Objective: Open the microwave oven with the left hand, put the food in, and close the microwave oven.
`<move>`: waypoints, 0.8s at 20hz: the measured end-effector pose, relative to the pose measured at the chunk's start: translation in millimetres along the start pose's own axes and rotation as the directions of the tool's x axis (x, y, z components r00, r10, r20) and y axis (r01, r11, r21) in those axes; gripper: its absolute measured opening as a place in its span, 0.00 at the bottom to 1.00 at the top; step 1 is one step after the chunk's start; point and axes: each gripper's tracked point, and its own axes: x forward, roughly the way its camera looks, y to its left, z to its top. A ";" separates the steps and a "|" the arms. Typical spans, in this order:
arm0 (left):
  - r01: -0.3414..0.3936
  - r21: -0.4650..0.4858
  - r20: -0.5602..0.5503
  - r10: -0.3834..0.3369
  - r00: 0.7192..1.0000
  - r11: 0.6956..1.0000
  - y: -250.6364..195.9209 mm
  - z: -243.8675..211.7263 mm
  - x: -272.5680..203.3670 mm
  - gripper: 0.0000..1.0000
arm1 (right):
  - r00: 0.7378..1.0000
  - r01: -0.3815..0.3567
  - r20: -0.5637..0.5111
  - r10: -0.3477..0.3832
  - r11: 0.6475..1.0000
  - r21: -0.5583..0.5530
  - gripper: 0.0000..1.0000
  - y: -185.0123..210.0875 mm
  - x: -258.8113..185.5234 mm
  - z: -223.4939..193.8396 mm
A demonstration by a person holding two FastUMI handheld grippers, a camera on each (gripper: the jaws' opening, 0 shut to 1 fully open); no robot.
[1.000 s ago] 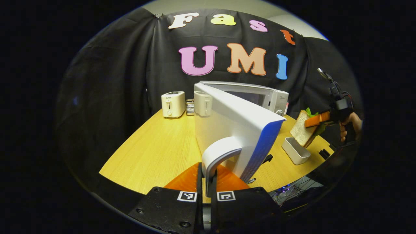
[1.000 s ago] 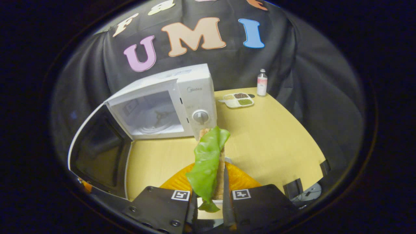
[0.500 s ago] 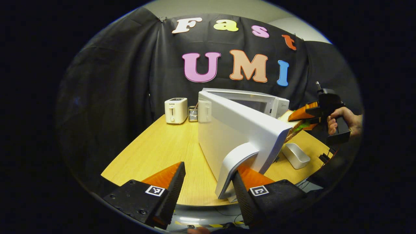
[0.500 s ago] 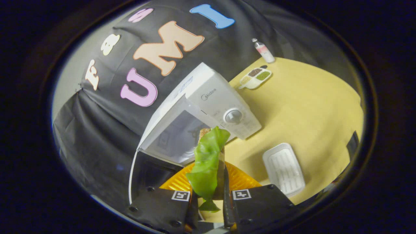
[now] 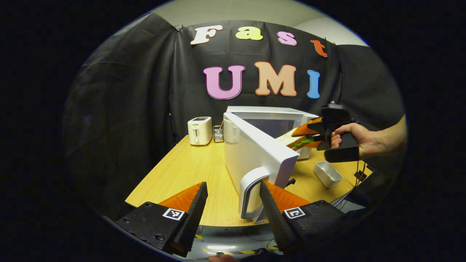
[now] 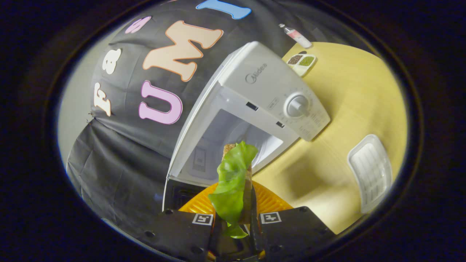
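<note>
At microwave mouth: right tool clamped on sandwich. Left tool spread apart, straddling door handle. Toaster, white tray on tabletop.

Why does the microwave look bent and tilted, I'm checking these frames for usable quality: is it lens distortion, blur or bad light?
Left gripper view: fisheye bows the table edge; microwave door sharp and evenly lit. Right gripper view: camera rolled, so the microwave sits diagonal; the sandwich close in is slightly soft; soft shadow on the table below the oven.
</note>
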 end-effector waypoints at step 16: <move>-0.118 -0.121 -0.116 0.104 0.988 0.986 22.5 -26.4 -47.3 0.81 | 0.971 -0.090 0.237 0.019 0.952 0.293 0.32 33.6 122.5 6.7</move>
